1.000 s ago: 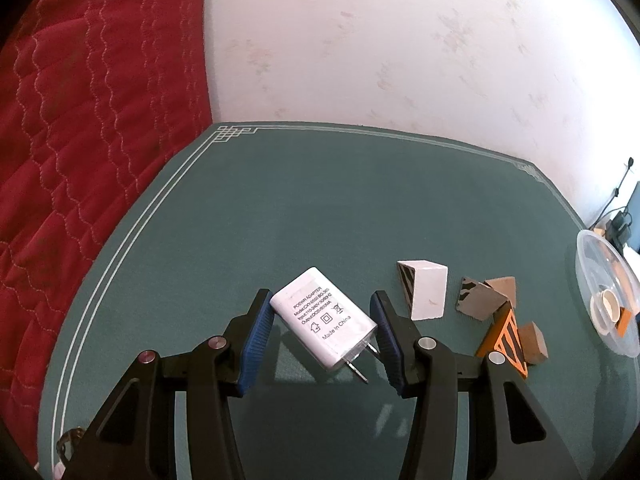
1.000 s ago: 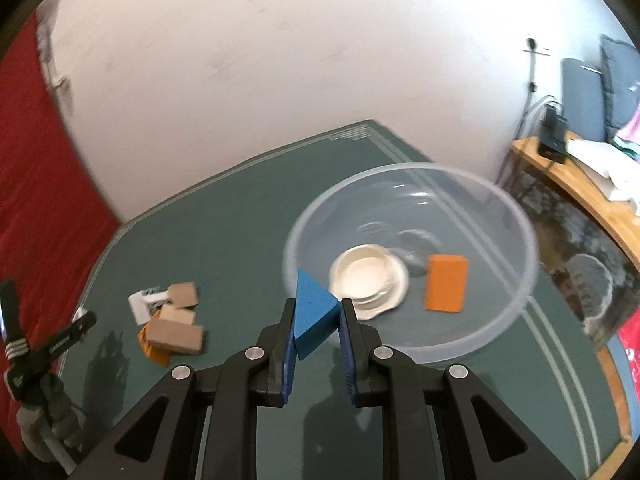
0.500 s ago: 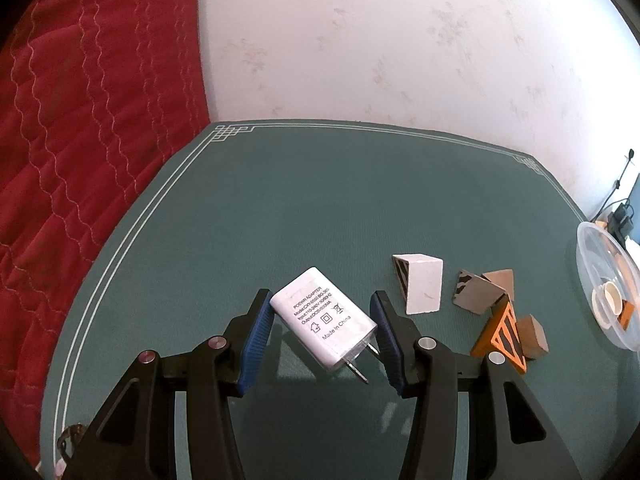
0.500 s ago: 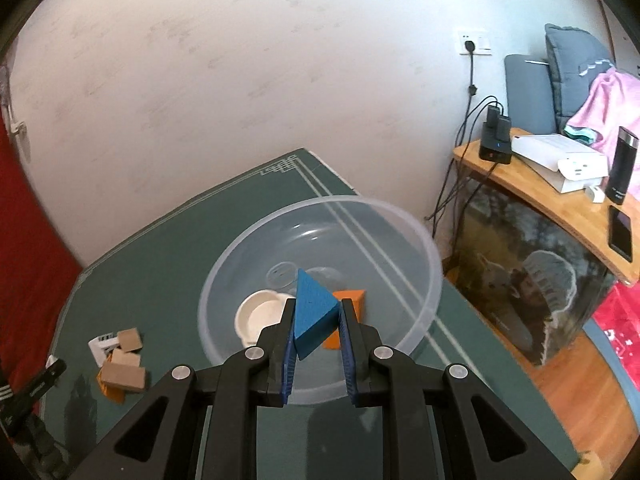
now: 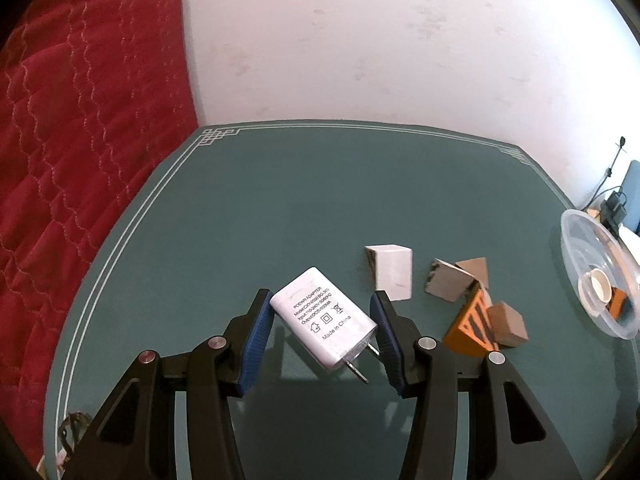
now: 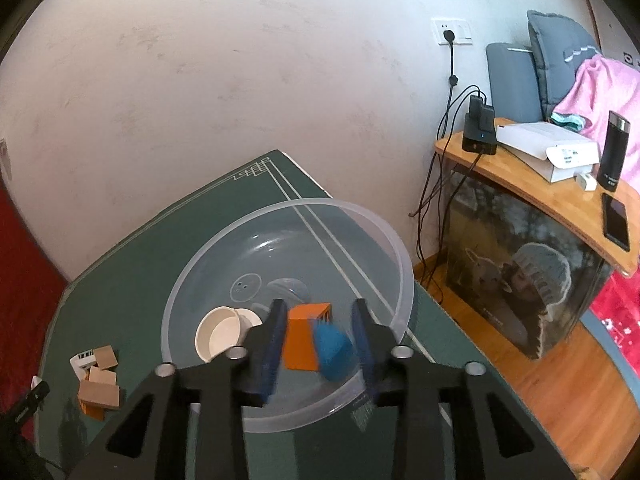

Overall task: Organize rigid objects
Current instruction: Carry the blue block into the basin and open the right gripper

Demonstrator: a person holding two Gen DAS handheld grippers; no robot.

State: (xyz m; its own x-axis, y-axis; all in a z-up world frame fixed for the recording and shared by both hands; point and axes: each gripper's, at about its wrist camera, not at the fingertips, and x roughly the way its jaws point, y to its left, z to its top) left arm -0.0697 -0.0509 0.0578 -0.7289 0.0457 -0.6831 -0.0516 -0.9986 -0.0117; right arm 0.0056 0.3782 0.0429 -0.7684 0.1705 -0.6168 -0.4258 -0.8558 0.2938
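Blue and blurred, a wedge-shaped block (image 6: 331,350) sits loose between the spread jaws of the right gripper (image 6: 318,344), inside the clear plastic bowl (image 6: 384,236) at the green table's (image 5: 280,200) right edge, beside an orange block (image 6: 303,338) and white cup (image 6: 218,336). Left gripper (image 5: 320,330) pinches a white power adapter (image 5: 322,318) near scattered blocks (image 5: 472,304).

2 wrist views along the tongs, perhaps both above the bowl (image 6: 288,416).
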